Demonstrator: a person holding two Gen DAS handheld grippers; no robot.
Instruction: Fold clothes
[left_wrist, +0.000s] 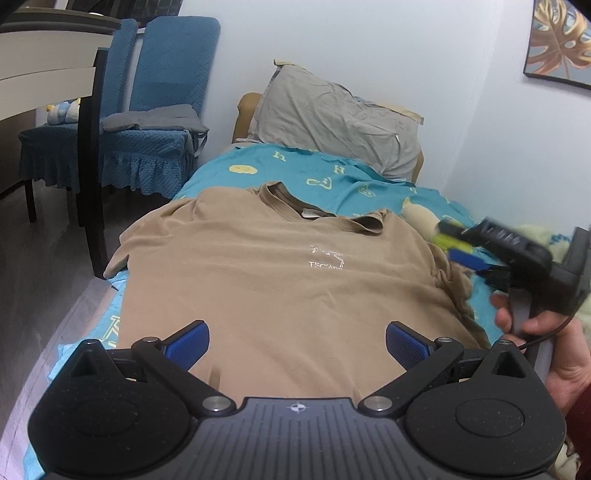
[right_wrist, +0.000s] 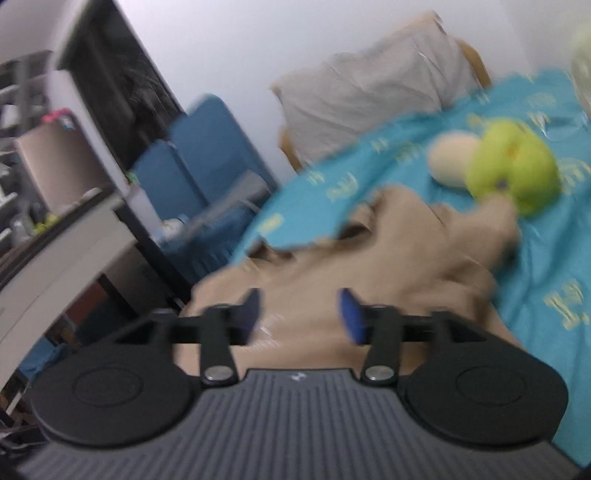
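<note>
A tan T-shirt (left_wrist: 280, 273) lies spread front-up on the teal bedsheet (left_wrist: 332, 173), collar toward the pillow, with small white chest print. My left gripper (left_wrist: 297, 341) is open and empty, hovering over the shirt's lower hem area. My right gripper (left_wrist: 465, 254) appears at the right, over the shirt's crumpled right sleeve, held by a hand. In the blurred right wrist view the right gripper (right_wrist: 299, 314) is open and empty above the tan shirt (right_wrist: 388, 251).
A grey pillow (left_wrist: 332, 118) leans at the bed head. A green and cream plush toy (right_wrist: 509, 170) lies on the sheet beyond the right sleeve. Blue covered chairs (left_wrist: 147, 122) and a table leg (left_wrist: 92, 166) stand left of the bed. The wall runs along the right.
</note>
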